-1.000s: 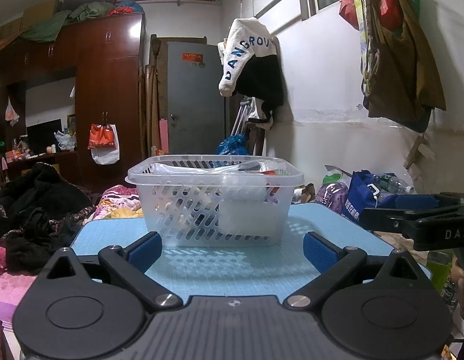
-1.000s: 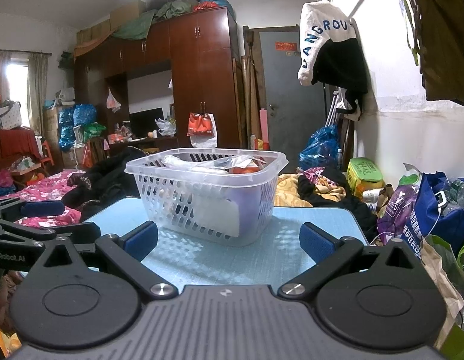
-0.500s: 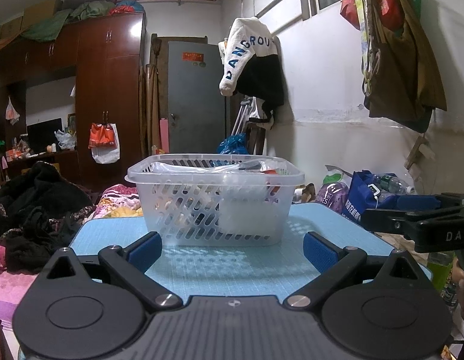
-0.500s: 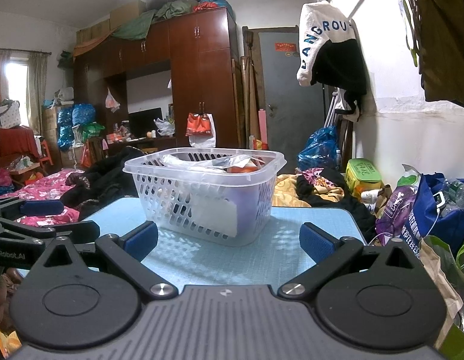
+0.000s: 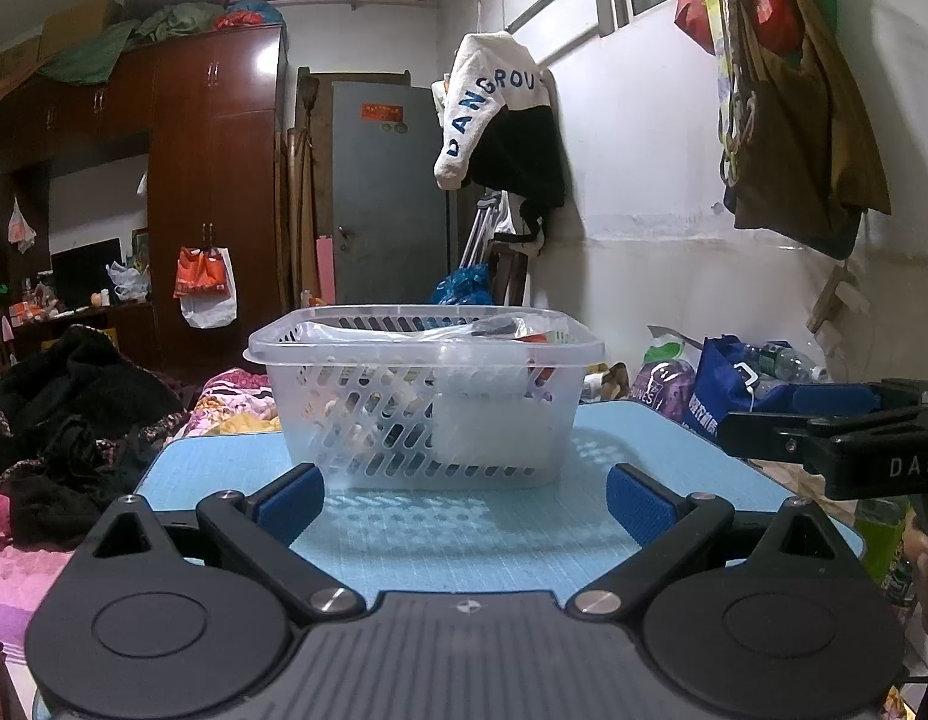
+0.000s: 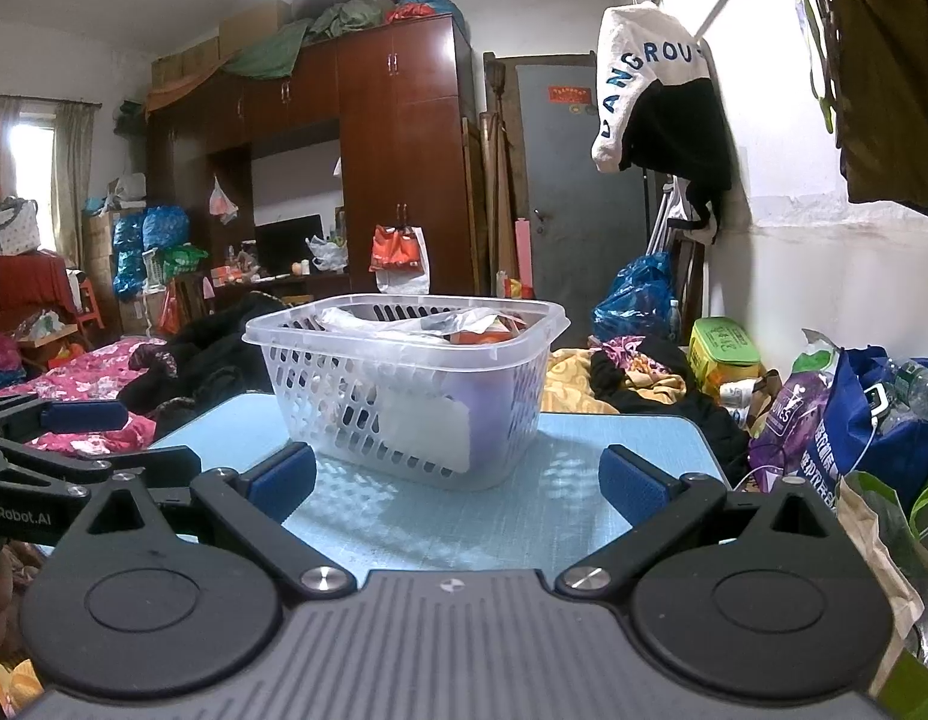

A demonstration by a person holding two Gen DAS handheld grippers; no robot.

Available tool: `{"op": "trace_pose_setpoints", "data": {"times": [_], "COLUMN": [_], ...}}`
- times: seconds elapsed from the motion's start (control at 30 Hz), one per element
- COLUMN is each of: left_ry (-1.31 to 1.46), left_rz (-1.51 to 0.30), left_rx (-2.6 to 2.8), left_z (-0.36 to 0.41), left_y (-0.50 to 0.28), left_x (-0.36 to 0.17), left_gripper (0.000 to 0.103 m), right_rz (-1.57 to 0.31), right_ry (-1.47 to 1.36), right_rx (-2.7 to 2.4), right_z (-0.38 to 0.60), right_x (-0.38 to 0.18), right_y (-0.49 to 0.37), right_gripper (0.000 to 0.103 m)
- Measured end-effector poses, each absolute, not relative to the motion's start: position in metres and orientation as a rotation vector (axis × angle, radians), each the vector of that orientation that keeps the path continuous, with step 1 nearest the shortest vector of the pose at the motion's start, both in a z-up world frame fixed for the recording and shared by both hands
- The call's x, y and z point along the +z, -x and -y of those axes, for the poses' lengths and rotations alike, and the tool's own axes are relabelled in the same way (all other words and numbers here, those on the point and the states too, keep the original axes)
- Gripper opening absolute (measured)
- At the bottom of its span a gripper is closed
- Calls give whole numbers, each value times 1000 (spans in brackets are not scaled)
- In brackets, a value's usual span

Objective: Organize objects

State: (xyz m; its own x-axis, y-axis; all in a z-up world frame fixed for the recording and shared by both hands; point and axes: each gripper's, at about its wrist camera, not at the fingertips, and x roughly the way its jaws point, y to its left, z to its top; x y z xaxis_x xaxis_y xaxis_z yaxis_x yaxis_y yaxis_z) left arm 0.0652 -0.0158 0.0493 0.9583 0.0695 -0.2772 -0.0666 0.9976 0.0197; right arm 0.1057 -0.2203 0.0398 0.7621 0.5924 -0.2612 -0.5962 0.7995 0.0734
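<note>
On the blue table (image 5: 494, 540): one clear slotted basket (image 5: 425, 402), filled. Left gripper (image 5: 464, 501) and right gripper (image 6: 458, 480), jaws apart, empty, short of it. Since a second ago: practically no movement; task apparently complete or paused.

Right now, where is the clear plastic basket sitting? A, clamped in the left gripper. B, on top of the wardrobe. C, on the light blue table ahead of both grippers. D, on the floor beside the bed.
C: the basket stands on the light blue table, beyond the open left gripper and open right gripper, neither of which touches it.
</note>
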Motion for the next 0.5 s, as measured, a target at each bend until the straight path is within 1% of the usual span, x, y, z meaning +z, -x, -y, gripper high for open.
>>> {"op": "trace_pose_setpoints", "data": {"times": [0.5], "left_ry": [-3], "left_rz": [-288], "left_rx": [68], "left_z": [17], "left_y": [-67], "left_x": [48], "left_gripper": [101], "right_rz": [-279], "right_ry": [24], "right_rx": [644], "right_z": [222], "right_x": [38], "right_y": [-109], "right_gripper": [103]}}
